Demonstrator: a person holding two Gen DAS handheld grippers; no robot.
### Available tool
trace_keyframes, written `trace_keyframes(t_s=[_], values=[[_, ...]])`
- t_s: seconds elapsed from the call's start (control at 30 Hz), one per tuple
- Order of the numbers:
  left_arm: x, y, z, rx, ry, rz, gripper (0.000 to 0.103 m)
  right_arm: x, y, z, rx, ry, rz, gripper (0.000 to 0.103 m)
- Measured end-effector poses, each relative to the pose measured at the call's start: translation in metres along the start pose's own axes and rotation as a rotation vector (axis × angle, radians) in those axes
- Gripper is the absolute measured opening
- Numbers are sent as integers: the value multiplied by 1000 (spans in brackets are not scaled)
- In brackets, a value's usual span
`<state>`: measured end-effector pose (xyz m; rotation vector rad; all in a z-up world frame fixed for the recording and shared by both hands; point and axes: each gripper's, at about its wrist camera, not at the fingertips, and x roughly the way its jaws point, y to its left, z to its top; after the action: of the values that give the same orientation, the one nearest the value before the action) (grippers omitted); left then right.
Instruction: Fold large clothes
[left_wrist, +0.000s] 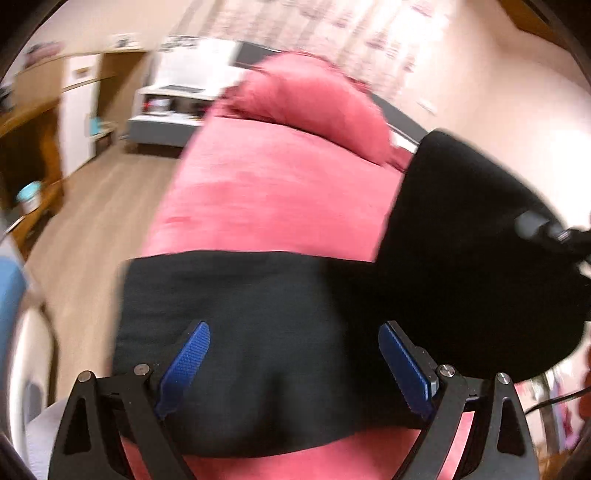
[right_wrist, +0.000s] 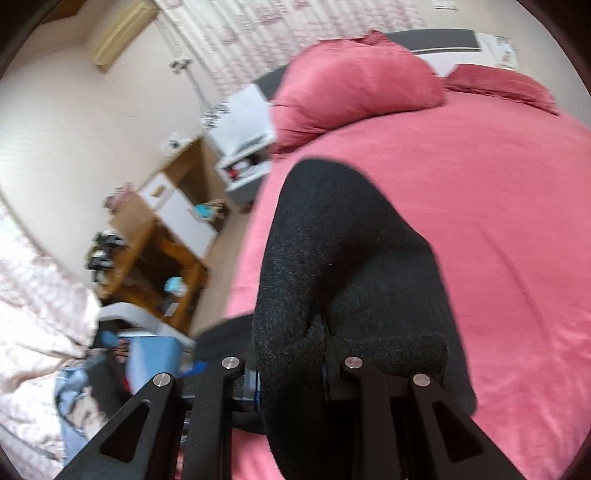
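A black garment (left_wrist: 258, 314) lies flat on the pink bed (left_wrist: 280, 192). My left gripper (left_wrist: 293, 343) is open just above it, its blue fingers (left_wrist: 186, 365) wide apart with nothing between them. My right gripper (right_wrist: 295, 354) is shut on a thick fold of the black garment (right_wrist: 343, 254) and holds it lifted above the bed (right_wrist: 498, 221). That lifted fold shows as a dark hanging mass at the right of the left wrist view (left_wrist: 461, 240). The right fingertips are hidden by the cloth.
Pink pillows (right_wrist: 351, 81) lie at the head of the bed. A white nightstand (right_wrist: 243, 147) and wooden shelves (right_wrist: 155, 251) stand left of the bed across a strip of wood floor (left_wrist: 96, 229). A blue bin (right_wrist: 147, 354) and loose clothes sit near the bed's foot.
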<state>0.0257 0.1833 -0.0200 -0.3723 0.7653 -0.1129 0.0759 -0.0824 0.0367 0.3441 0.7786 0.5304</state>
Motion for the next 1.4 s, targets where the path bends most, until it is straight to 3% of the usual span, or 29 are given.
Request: trace_keyframes(t_s=[0.13,0.3,0.4,0.47,0.6,0.73,0.83,0.9,1.0,1.07,1.1,1.2,1.3,1.37,1.4], values=[[-11,72,-18,-191,-9,73,93,44,47,-6,-30,39,66,21],[-21,133,-39,-364,-24,174,93,129,89,-51,-88,181,48,21],[-21,154,-47,-470,-26,167,93,190,102,-90,-171,313,12,23],[-21,157,-50,-505,-21,153,93,212,104,-111,-204,352,-11,31],[-21,151,-49,-473,-33,115,93,196,116,-121,-238,288,38,55],[-25,131,-39,-411,-49,4,92,157,110,-128,-276,287,182,52],[-20,111,-30,-352,-20,-83,92,114,81,-137,-261,191,166,52],[-9,99,-24,-327,44,-132,96,84,48,-142,-190,132,118,52],[11,90,-16,-284,96,-36,94,56,-3,-145,-4,107,71,52],[24,91,-13,-317,155,-33,92,39,-45,-149,181,96,67,52],[26,91,-12,-314,171,-6,85,32,-67,-152,282,92,67,52],[24,79,-10,-228,212,104,62,21,-128,-169,640,30,167,53],[7,72,-9,-191,213,100,57,42,-166,-179,931,54,293,53],[1,72,-11,-202,212,112,59,61,-178,-182,1050,70,390,53],[0,72,-12,-213,216,108,61,68,-181,-183,1085,77,398,52]])
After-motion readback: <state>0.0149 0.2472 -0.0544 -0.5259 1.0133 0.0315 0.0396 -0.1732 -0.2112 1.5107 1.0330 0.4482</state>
